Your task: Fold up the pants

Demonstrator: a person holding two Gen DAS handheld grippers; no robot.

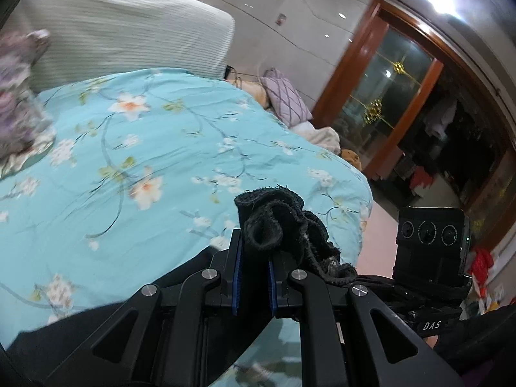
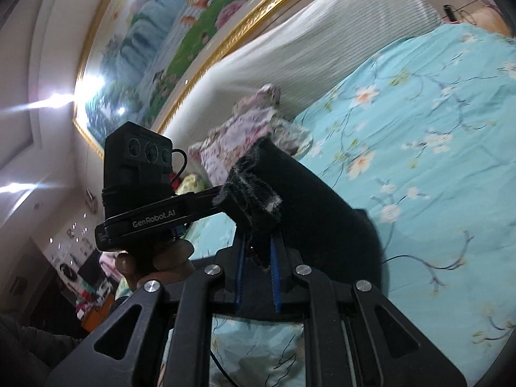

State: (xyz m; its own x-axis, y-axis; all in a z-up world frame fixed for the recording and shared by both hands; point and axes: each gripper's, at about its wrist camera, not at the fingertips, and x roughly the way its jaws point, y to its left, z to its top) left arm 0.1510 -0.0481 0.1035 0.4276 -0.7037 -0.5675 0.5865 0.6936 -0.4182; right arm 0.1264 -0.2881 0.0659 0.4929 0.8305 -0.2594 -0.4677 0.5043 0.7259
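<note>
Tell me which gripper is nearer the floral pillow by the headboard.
Left, as far as these views show. The left gripper has the floral pillow off to its left; the right gripper sees it beyond the left one. Both grip the black pants.

Black pants [image 1: 283,222], frayed grey-white at the hem. Black tongs on the left [image 1: 253,277] and right [image 2: 258,258], with blue ribbed pads [image 1: 238,277] and silver rivets. Turquoise bedspread [image 1: 154,148] across the bed, printed with white blossoms, orange centres, grey-blue trailing stems and pale green leaves. Off-white ribbed headboard [image 1: 129,32] along the bed's far edge. Lilac-and-white floral pillow [image 2: 238,135] at the head-end corner. Gold-framed painting [image 2: 180,22] in greens, blues and pinks. Reddish-brown door frame [image 1: 354,74].
</note>
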